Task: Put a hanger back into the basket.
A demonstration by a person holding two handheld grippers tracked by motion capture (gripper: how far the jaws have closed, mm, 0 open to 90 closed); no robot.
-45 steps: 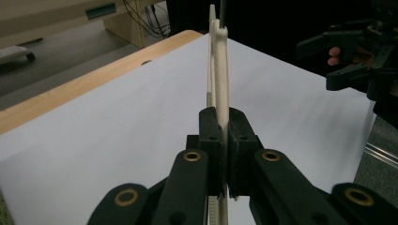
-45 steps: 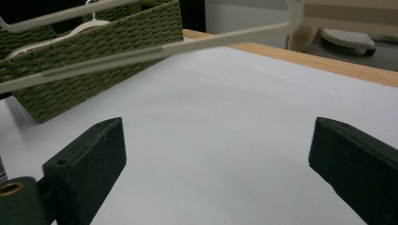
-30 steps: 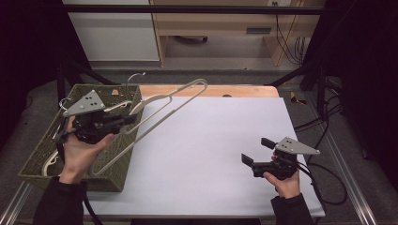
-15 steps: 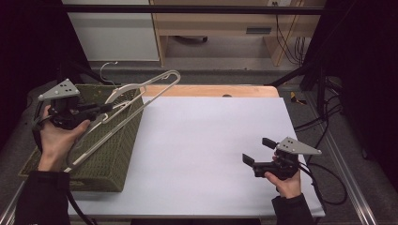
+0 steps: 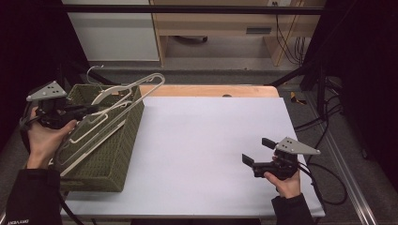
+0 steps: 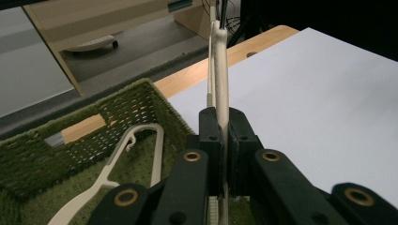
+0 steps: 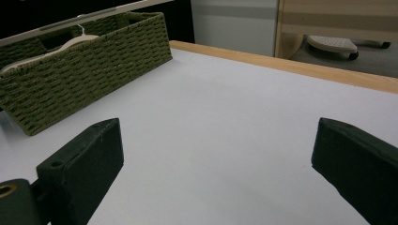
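While left tool (image 5: 87,110) stays clamped on cream hanger (image 5: 123,96), hand has carried it leftward since earlier frames; hanger now hangs tilted over green wicker basket (image 5: 119,154), second hanger (image 6: 126,161) inside. Likely drop-off next. Right tool (image 5: 256,157) spread, idle on bench (image 5: 206,136).

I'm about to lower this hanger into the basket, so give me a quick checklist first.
1. Left gripper shut on the held hanger: ok.
2. Hanger over the green basket: partly; its far end juts past the rim toward the table: not ok.
3. Another hanger already lies in the basket; room beside it: cannot tell.
4. Right gripper open, away from the basket: ok.
5. Hook end free of the basket wall: cannot tell.
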